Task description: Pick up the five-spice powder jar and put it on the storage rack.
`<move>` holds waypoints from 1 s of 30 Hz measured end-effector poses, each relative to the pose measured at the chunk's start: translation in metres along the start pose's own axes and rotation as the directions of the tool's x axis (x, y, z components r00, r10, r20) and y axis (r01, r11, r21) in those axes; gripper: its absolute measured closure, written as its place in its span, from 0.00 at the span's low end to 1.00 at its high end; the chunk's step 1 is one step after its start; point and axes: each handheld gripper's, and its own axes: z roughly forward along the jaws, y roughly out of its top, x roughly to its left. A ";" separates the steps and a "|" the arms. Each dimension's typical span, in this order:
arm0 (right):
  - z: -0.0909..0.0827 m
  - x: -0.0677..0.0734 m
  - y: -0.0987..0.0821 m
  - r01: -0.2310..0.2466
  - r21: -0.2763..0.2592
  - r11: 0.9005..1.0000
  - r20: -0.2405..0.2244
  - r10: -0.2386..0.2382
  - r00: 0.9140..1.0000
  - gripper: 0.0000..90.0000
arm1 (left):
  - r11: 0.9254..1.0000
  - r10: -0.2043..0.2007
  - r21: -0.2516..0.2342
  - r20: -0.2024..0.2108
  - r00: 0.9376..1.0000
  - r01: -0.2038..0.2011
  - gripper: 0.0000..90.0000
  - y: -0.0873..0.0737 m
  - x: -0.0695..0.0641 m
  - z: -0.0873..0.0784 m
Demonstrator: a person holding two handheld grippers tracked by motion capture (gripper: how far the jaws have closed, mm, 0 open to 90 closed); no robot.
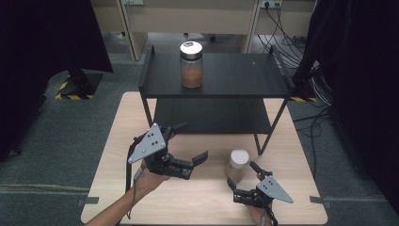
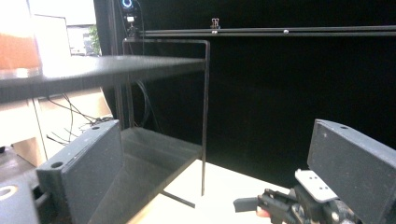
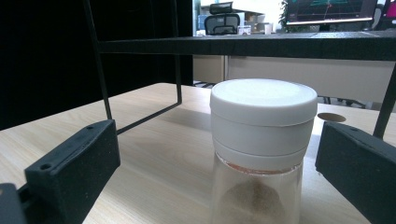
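A: Right, rt gripper (image 1: 241,176) low on the table (image 1: 197,202), jaws spread wide, nothing held. White-lidded jar (image 3: 261,140) sits upright between its fingers (image 3: 74,168), a gap on each side in the right gripper view.

B: So not touching yet?

A: Not as far as one can tell. Lid at fingertip level, glass body below. Looks nearly empty, bit of brown powder at the bottom.

B: Risk?

A: If the jaws close up at the lid, not the glass, jar prob tips or the lid twists. Light jar, smooth wood, so one finger landing first could shove it sideways w/o gripping.

B: And the left gripper (image 1: 186,141)?

A: Also wide open, empty, off to one side, pointing toward the black shelf (image 1: 216,70). Shelf leg (image 1: 270,127) stands just beyond the rt fingertips. Lift the jar carelessly and it could clip the leg or the lower shelf edge.

B: Second jar?

A: Fuller jar (image 1: 191,63) on the top shelf, well apart from both grippers.
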 end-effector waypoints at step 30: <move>0.002 0.000 0.000 0.000 0.006 1.000 -0.008 0.000 1.000 0.00 | 0.998 -0.011 0.059 0.017 1.000 0.010 0.03 -0.137 0.003 -0.003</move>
